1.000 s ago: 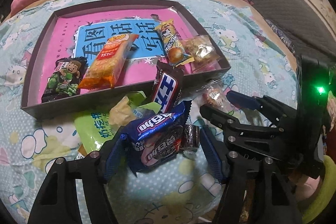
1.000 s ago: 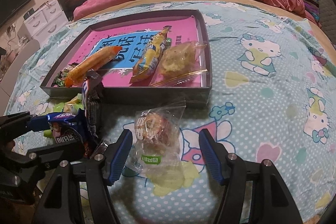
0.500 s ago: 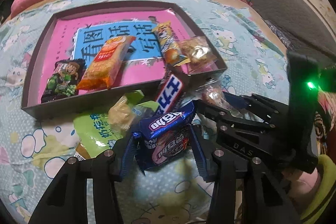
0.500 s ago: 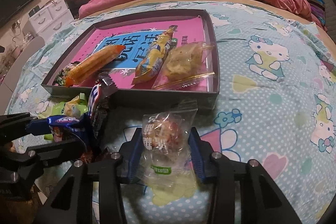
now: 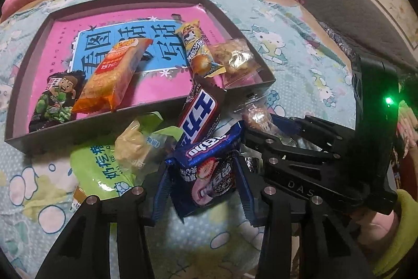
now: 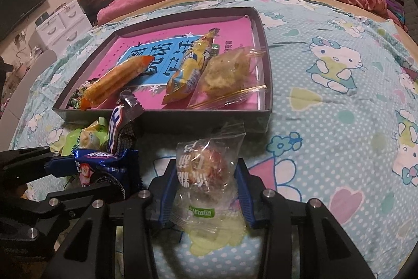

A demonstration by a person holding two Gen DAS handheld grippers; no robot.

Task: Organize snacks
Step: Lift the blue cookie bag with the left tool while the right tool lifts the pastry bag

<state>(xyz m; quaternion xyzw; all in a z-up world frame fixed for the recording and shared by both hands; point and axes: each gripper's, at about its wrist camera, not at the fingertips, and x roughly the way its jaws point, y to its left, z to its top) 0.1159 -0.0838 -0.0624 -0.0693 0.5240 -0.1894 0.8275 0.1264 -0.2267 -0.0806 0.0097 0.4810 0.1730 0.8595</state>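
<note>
The left gripper [image 5: 203,182] is clamped on a blue cookie pack [image 5: 209,169]. Beside it, the right gripper [image 6: 206,190] pinches a clear pastry bag [image 6: 206,169]

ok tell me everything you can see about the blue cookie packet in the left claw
The blue cookie packet is a glossy, crinkled foil pouch, dark blue with white lettering on top and a pink panel showing a dark sandwich cookie. It stands tilted between the blue pads of the left claw, which is shut on it. A dark chocolate bar wrapper leans against its top edge, just outside the tray.
</note>
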